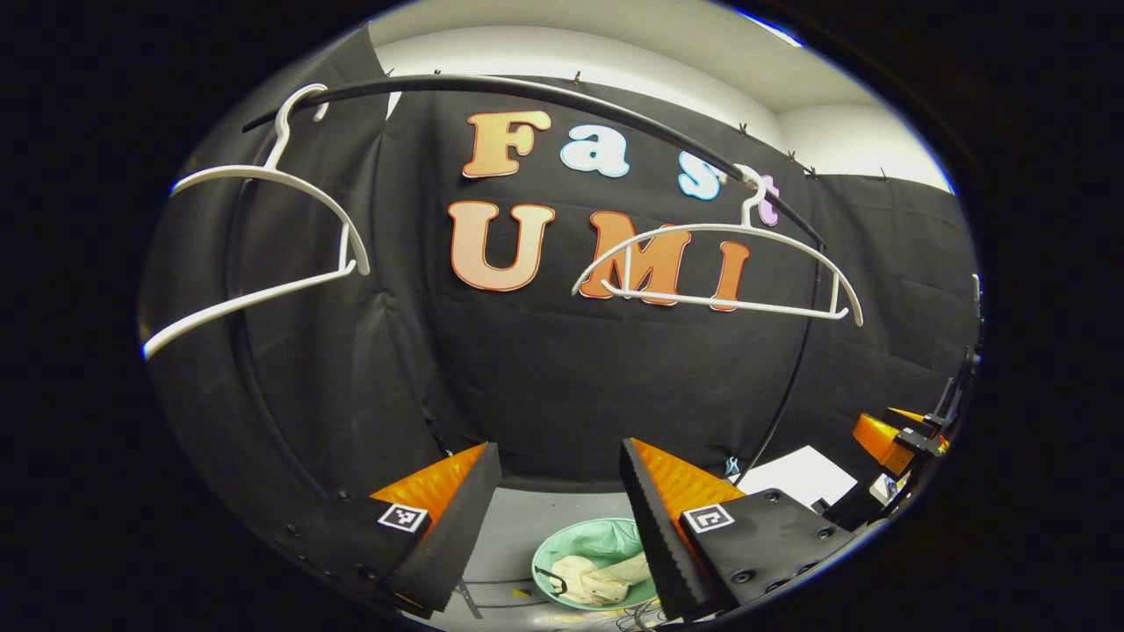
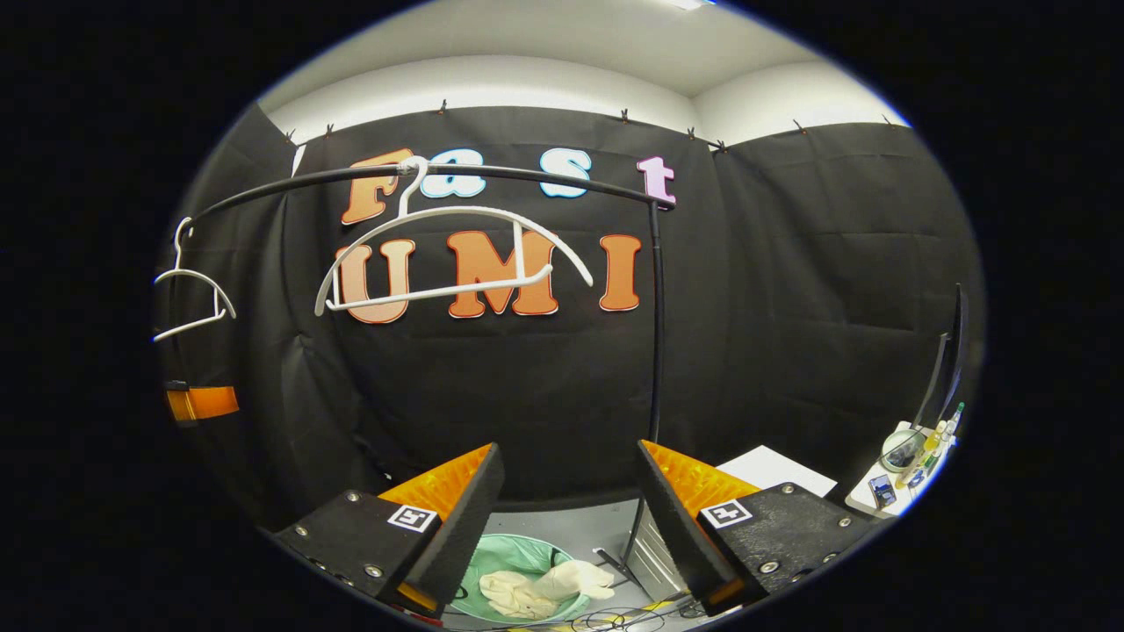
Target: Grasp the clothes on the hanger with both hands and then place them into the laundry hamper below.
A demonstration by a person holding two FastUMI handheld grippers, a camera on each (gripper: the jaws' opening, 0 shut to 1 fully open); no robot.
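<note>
A cream garment (image 1: 597, 577) lies crumpled inside the pale green laundry hamper (image 1: 606, 537) on the floor; in the right gripper view the garment (image 2: 536, 590) drapes over the hamper (image 2: 514, 557) rim. Two bare white hangers (image 1: 720, 268) (image 1: 263, 254) hang on the black rail (image 1: 527, 92). The same hangers (image 2: 448, 254) (image 2: 189, 298) show in the right gripper view. My left gripper (image 1: 558, 465) is open and empty, high above the hamper. My right gripper (image 2: 571, 470) is open and empty too. The other gripper (image 1: 896, 439) shows at the right edge of the left gripper view.
The rail's black upright (image 2: 654, 351) stands just right of the hamper. A white board (image 2: 773, 470) lies on the floor to the right. A small table (image 2: 904, 474) with bottles and a mirror stands at the far right. Cables (image 2: 615, 619) run across the floor.
</note>
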